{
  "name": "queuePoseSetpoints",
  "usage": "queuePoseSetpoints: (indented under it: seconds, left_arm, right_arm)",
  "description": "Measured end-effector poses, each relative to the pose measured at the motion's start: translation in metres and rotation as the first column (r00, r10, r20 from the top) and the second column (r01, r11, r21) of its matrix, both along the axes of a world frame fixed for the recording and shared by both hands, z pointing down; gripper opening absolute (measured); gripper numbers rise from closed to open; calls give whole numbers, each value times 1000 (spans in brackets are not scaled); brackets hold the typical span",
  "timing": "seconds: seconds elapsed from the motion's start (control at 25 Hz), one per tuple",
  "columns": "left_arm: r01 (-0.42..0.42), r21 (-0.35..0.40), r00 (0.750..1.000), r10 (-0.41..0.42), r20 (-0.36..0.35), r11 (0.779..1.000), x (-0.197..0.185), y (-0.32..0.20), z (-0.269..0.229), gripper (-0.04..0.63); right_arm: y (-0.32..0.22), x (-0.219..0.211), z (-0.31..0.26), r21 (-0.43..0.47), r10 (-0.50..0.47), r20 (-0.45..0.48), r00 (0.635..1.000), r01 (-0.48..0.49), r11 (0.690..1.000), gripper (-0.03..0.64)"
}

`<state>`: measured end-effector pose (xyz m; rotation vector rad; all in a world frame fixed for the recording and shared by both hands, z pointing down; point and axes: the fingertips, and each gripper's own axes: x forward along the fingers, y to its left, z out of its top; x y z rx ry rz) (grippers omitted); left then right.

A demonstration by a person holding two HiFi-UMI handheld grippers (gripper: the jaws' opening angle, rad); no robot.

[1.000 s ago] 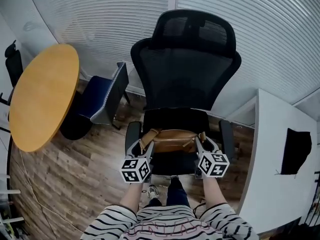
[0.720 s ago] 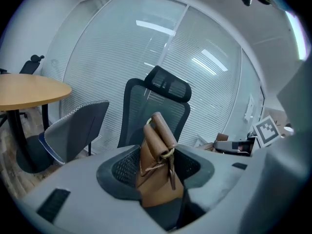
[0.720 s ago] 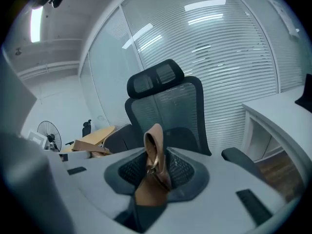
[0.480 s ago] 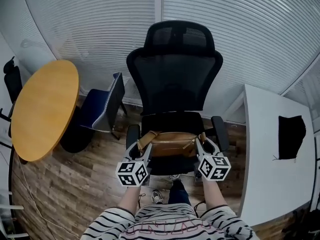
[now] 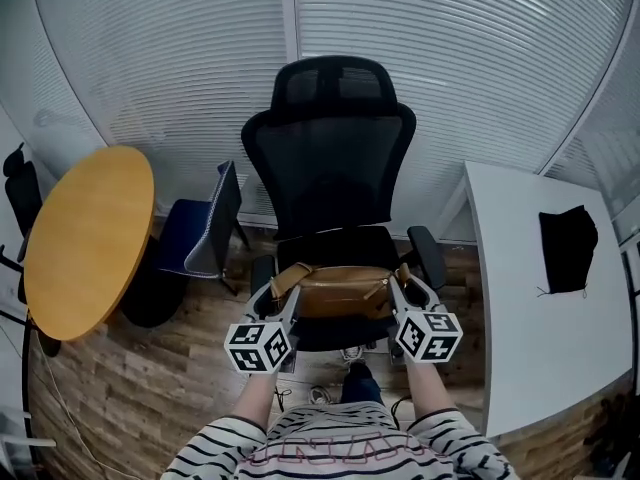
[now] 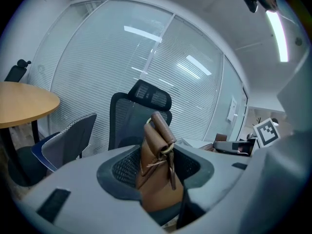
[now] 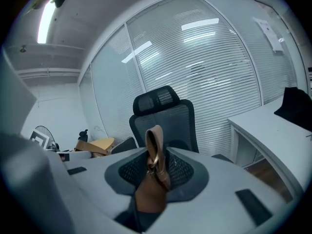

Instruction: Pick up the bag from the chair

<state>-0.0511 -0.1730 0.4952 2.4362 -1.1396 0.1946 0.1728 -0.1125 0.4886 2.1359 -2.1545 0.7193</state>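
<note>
So around the edges: a round wooden table [image 5: 90, 238] is sitting at the left of the head view, with a small blue chair [image 5: 195, 233] parking itself just beside it, toward the middle. Another dark seat [image 5: 20, 183] is peeking in at the far left edge. White blinds [image 5: 180, 68] are covering the whole curved wall across the top. On the right a white desk [image 5: 520, 298] is running down the frame, and a black cloth [image 5: 567, 250] is lying on its upper part. Wood-plank floor [image 5: 140, 388] is showing at lower left. A ceiling strip light [image 6: 278, 28] is glowing at the upper right of the left gripper view.
</note>
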Motion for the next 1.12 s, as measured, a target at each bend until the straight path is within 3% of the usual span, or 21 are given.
queuePoseSetpoints:
  seconds: [0.44, 1.12]
  left_arm:
    - [-49, 40, 999, 49, -4, 998, 4, 20, -27, 207]
    - [-105, 88, 994, 108, -22, 990, 23, 17, -61, 207]
  right_arm:
    - [37, -2, -22, 28, 63, 22, 998, -63, 998, 117]
    - [46, 14, -55, 76, 114, -6, 993, -114, 991, 112]
